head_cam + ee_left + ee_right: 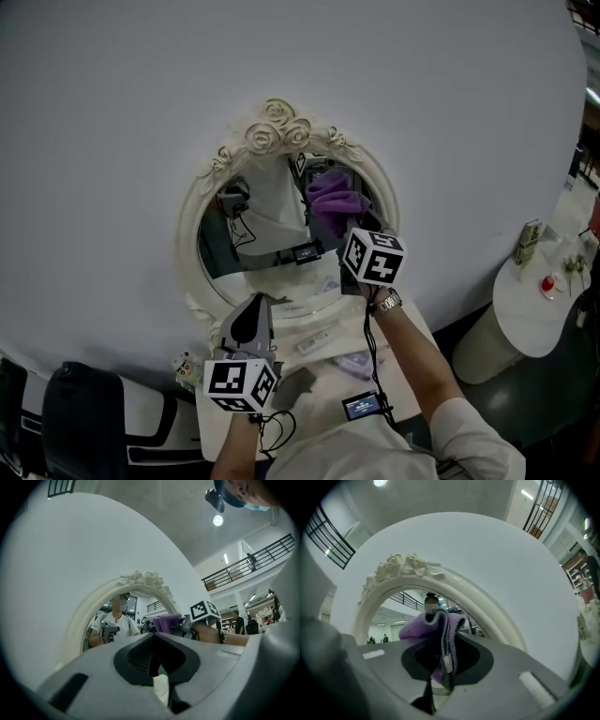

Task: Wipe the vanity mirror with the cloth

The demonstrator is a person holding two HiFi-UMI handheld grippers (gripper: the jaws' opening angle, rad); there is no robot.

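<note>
Right gripper [444, 660] is clamped on a bunched purple cloth [423, 626], likely soft, light and floppy, held against the upper right of the oval mirror [267, 220], so gripping its folded middle seems best, while the left gripper [255, 307] hangs closed, empty.

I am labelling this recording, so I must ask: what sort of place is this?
Probably a staged set in a large indoor hall, not a home: the vanity mirror is set against a plain white panel, and an upper-floor railing and a ceiling light show beyond it.
</note>
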